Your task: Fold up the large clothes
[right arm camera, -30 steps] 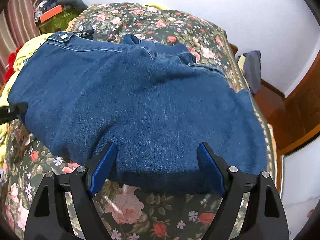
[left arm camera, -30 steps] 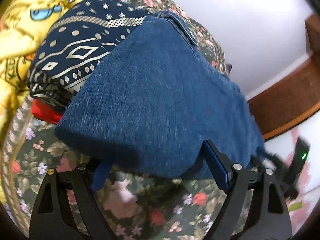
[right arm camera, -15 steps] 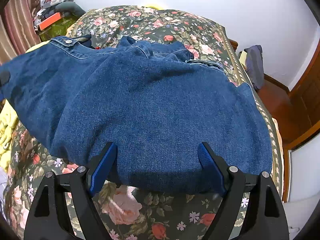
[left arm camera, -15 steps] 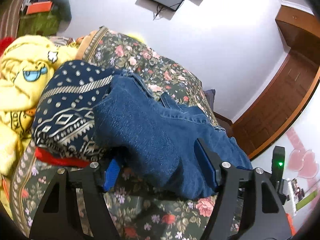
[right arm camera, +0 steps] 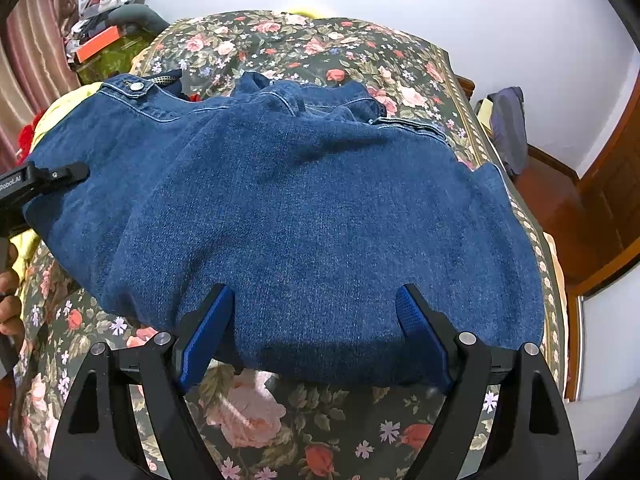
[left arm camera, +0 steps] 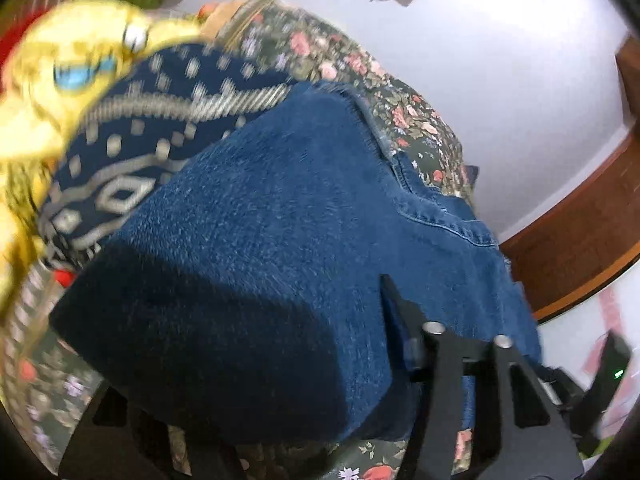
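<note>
Folded blue jeans (right arm camera: 312,216) lie on a floral bedspread (right arm camera: 320,44). My right gripper (right arm camera: 316,344) is open, its blue pads at the near folded edge, with denim between them. In the left wrist view the jeans (left arm camera: 280,248) fill the frame and cover my left gripper (left arm camera: 272,380); only its right finger (left arm camera: 404,320) shows, wide of the hidden left one, so the jaws are open. The left gripper's body (right arm camera: 36,184) also shows at the jeans' left edge in the right wrist view.
A navy patterned garment (left arm camera: 160,132), a yellow printed garment (left arm camera: 52,80) and something red (left arm camera: 64,278) are piled left of the jeans. A green box with clutter (right arm camera: 108,48) stands beyond the bed. A wooden door (right arm camera: 612,184) is on the right.
The left gripper has dropped and pushed in close to the jeans' left edge, so denim now fills its view. The right gripper has stayed open at the near edge.
</note>
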Demonstrator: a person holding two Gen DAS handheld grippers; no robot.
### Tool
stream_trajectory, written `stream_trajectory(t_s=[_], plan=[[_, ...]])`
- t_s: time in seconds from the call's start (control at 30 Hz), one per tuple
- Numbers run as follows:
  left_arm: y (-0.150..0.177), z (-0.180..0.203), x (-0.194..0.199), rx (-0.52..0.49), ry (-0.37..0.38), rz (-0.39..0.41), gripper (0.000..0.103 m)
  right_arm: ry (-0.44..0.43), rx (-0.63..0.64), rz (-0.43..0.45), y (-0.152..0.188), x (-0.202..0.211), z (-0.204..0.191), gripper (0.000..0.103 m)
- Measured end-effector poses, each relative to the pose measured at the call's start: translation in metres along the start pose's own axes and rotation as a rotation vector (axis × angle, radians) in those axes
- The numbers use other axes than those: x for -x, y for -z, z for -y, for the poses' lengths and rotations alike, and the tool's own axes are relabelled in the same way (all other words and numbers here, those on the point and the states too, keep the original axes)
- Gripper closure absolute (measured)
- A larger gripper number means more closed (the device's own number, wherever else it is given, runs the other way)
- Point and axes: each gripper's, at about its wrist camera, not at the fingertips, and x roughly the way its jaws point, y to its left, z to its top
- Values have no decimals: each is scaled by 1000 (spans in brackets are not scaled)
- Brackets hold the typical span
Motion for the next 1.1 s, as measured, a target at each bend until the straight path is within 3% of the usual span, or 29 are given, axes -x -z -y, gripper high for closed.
stream_trajectory(t_s=[0.1, 0.2, 0.3, 0.47, 0.67, 0.73, 0.83, 0.9, 0.97, 1.1], plan=[[-7, 31, 19, -92, -58, 40, 66, 10, -13, -14, -6, 3, 1, 22], [-23, 47, 52, -94, 25, 117, 80, 2, -37, 31, -17, 18, -4, 22], [-37, 58, 83, -106, 70, 183, 81, -59, -32, 82, -30, 32, -17, 22], [-40, 76, 117, -203, 26, 310, 82, -102, 61, 76, -42, 22, -55, 21], [-34, 80, 97, -271, -52, 257, 82, -206, 38, -63, -31, -25, -74, 21], [-27, 88, 95, -325, -83, 262, 82, -222, 21, -67, -30, -27, -70, 21], [-27, 104, 92, -366, -69, 269, 82, -249, -4, -49, -26, -15, -54, 21], [-25, 120, 91, -394, -54, 263, 82, -228, -21, -32, -28, -9, -44, 21], [-24, 142, 88, -420, -41, 253, 82, -148, -19, 12, -22, 2, -24, 21], [-19, 201, 75, -461, 75, 217, 82, 35, -65, 18, -3, 8, 21, 21]])
